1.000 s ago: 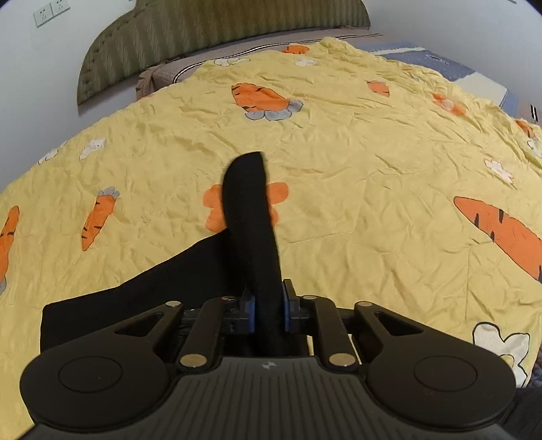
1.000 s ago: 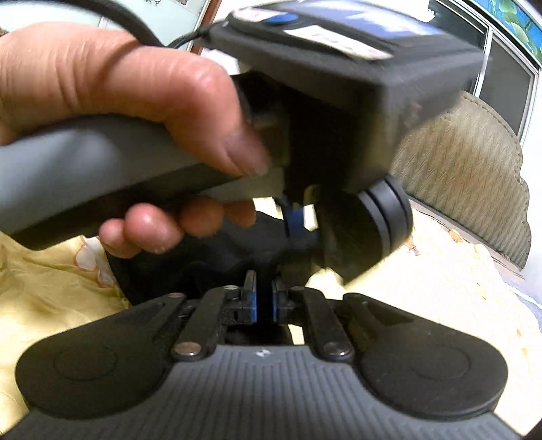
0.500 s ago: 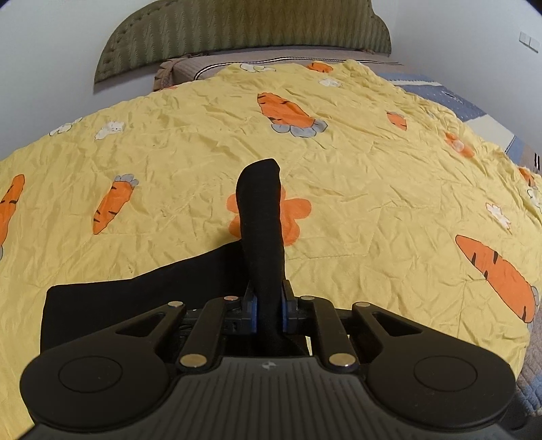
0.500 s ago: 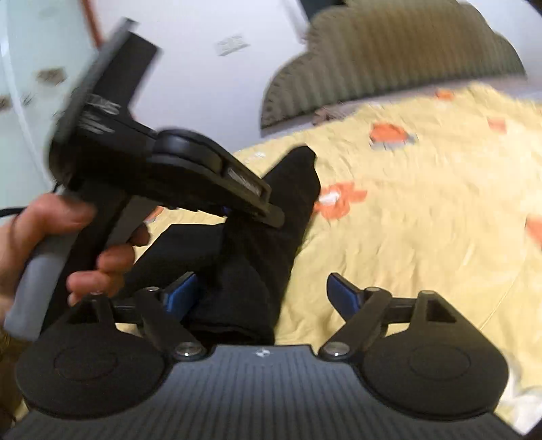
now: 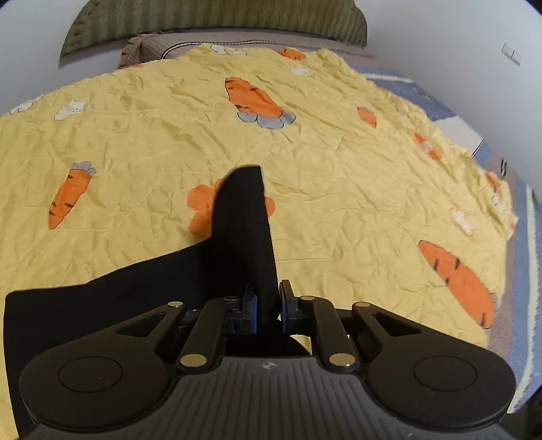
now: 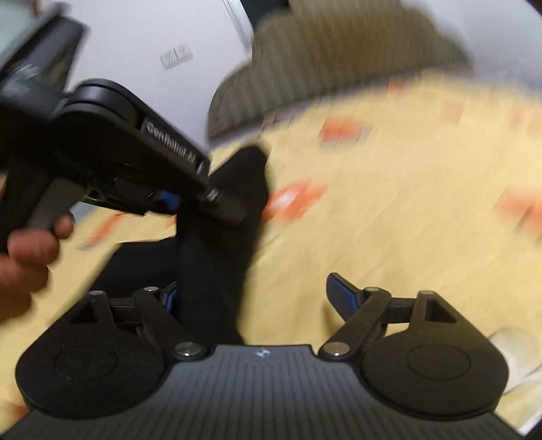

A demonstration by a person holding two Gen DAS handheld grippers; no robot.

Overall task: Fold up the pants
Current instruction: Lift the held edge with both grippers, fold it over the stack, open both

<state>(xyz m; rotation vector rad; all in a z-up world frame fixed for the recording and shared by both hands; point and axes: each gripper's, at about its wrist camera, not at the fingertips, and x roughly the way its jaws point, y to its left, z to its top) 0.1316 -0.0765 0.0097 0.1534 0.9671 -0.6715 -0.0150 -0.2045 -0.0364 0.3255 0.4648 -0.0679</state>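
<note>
One piece of lettering can be read. In the right wrist view, pale raised letters run along the flat side of the black plastic left gripper [image 6: 169, 199], held at about ten o'clock; they appear to spell "GenRobot.AI", though motion blur softens the last characters. A small pale logo mark sits on the ribbed dark housing at six o'clock in both views, too small to read.

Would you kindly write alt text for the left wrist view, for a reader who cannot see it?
The left gripper is shut on a fold of black pants, which rises between its blue pads while the rest lies flat to the left. Underneath is a wrinkled yellow bedspread printed with orange carrots, a green headboard beyond.
</note>
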